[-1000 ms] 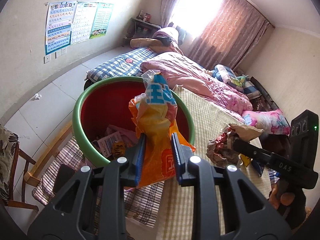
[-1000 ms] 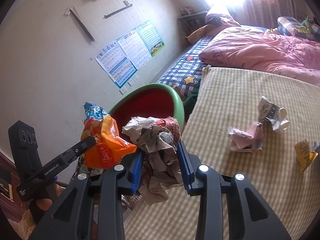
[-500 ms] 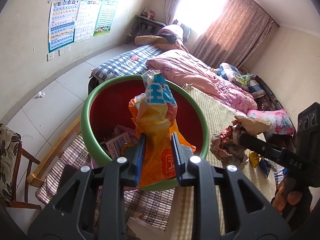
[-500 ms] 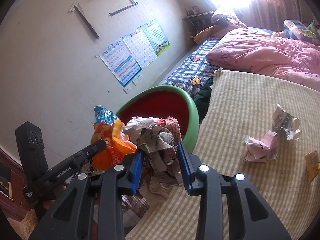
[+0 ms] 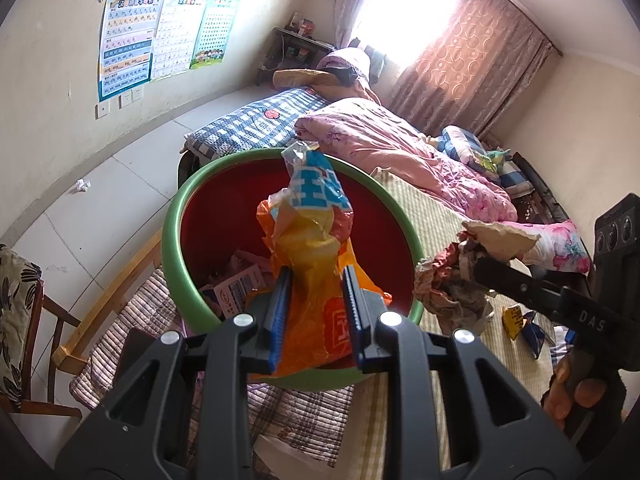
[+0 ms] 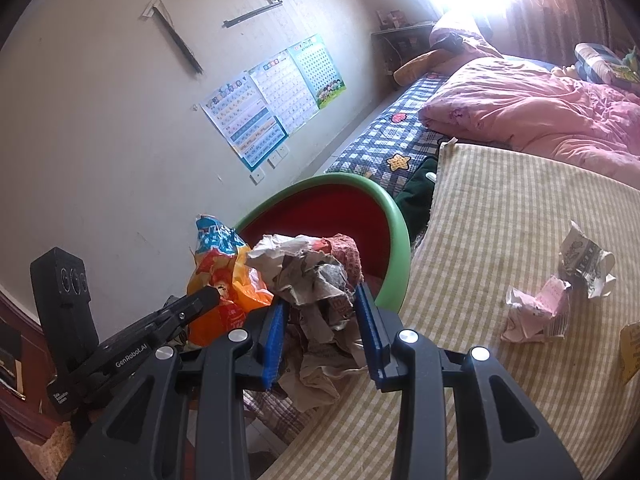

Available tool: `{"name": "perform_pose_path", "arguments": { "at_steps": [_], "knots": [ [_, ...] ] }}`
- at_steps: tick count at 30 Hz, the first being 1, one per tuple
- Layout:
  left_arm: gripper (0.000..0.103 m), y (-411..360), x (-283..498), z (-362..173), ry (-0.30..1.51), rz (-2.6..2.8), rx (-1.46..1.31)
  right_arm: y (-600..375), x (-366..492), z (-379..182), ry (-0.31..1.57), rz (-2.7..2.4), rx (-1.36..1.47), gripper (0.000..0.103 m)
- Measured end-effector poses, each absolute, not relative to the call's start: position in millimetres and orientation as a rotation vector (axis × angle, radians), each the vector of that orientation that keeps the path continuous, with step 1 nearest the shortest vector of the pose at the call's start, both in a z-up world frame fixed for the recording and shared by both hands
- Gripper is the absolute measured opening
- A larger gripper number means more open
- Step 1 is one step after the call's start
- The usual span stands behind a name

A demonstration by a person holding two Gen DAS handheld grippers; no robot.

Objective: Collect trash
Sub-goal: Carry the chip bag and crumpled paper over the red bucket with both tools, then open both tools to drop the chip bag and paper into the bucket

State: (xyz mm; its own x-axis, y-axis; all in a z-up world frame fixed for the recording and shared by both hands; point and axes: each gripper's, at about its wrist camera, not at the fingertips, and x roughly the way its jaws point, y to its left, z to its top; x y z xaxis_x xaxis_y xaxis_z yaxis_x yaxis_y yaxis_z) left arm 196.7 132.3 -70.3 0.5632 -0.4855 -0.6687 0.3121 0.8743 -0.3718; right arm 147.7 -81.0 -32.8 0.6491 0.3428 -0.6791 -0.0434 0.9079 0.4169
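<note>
My left gripper point(image 5: 316, 280) is shut on an orange and blue snack bag point(image 5: 310, 248), held over the near rim of the green basin point(image 5: 172, 248) with a red inside. Several wrappers lie in the basin's bottom. My right gripper point(image 6: 320, 300) is shut on a wad of crumpled paper point(image 6: 316, 280), just short of the basin point(image 6: 400, 240), to the right of the snack bag point(image 6: 220, 276). The wad also shows in the left wrist view point(image 5: 456, 276). Two crumpled papers point(image 6: 536, 312) point(image 6: 584, 264) lie on the striped mat point(image 6: 500, 208).
A yellow scrap point(image 6: 630, 348) lies at the mat's right edge. A pink quilt point(image 6: 540, 108) covers the bed behind the mat. A wooden chair point(image 5: 24, 320) stands at the left on the tiled floor, where a white paper ball point(image 5: 83, 185) lies.
Both grippers have moved forward with their loads toward the basin. The snack bag now hangs over the basin's inside, and the paper wad is closer to its rim.
</note>
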Motion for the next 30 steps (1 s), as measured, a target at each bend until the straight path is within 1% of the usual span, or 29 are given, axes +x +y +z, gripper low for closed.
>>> {"name": "perform_pose_path", "arguments": {
  "at_steps": [14,15,16,18,20,22,26,30],
  "knots": [
    [0.025,121.1,210.2,-64.5,0.822,-0.436,-0.177,-69.4,173.7,-23.3,0.807,0.273,0.373,0.035],
    [0.030,121.2,210.8,-65.6,0.824,-0.423,-0.173,-68.8,175.4,-23.9,0.808,0.278,0.374,0.035],
    [0.043,120.5,211.4,-66.1,0.826,-0.417,-0.173,-68.2,176.5,-25.2,0.810,0.284,0.377,0.042],
    [0.053,121.4,210.9,-67.4,0.823,-0.402,-0.178,-69.1,177.9,-27.1,0.809,0.292,0.385,0.048],
    [0.055,121.3,210.4,-68.6,0.825,-0.395,-0.169,-70.8,177.0,-27.7,0.808,0.296,0.388,0.048],
    [0.059,118.5,208.6,-69.6,0.822,-0.378,-0.145,-77.8,173.2,-29.2,0.810,0.288,0.390,0.050],
    [0.060,109.4,204.2,-71.8,0.827,-0.369,-0.113,-106.4,158.9,-36.0,0.818,0.219,0.379,0.052],
    [0.060,93.7,199.5,-68.8,0.819,-0.387,-0.093,-168.2,132.2,-50.8,0.842,0.015,0.305,0.053]
  ]
}}
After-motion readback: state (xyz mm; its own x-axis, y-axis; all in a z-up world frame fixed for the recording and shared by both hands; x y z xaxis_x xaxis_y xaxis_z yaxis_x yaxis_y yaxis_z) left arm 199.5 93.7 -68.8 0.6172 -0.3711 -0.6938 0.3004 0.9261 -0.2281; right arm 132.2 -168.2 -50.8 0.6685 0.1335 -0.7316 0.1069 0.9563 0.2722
